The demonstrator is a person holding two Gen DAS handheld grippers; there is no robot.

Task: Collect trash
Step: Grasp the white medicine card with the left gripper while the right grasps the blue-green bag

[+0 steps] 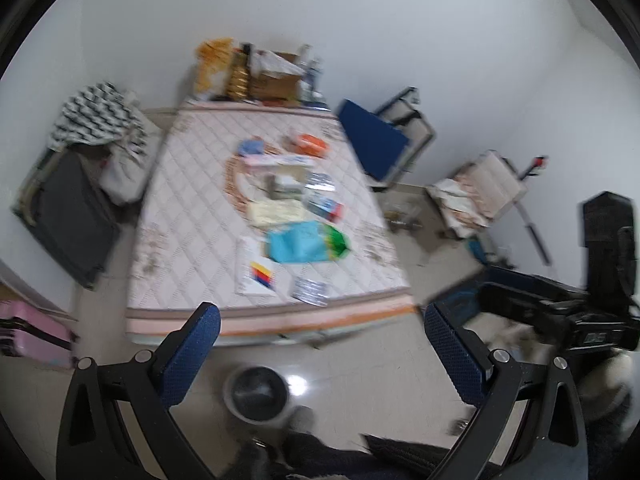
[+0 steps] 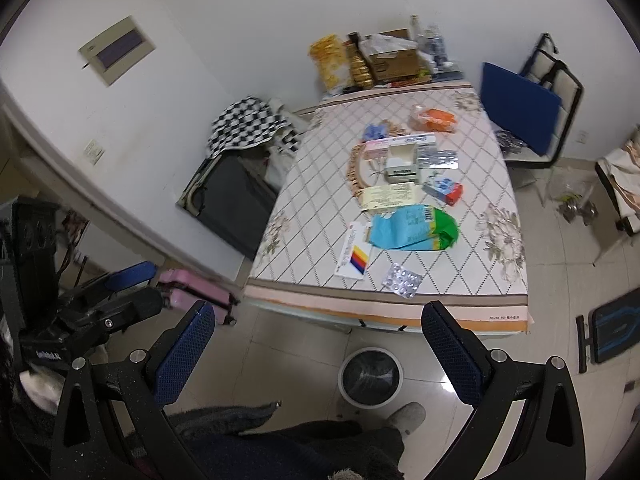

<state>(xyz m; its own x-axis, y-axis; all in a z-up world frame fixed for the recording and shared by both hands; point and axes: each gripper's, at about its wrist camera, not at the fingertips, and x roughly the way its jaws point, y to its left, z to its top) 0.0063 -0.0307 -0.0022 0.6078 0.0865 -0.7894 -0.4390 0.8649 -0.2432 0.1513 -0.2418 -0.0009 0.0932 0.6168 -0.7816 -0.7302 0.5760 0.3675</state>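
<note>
Both wrist cams high, tilted down at the bed (image 1: 180, 200) (image 2: 320, 208) from its foot, well back; both share the bin (image 1: 256, 394) (image 2: 370, 376).

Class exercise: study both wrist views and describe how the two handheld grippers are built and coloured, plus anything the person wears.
Each gripper, left gripper and right gripper, has two black angular fingers joined by silver bolts, tipped with blue dimpled pads. The person wears dark fuzzy clothing and a pale slipper.
</note>
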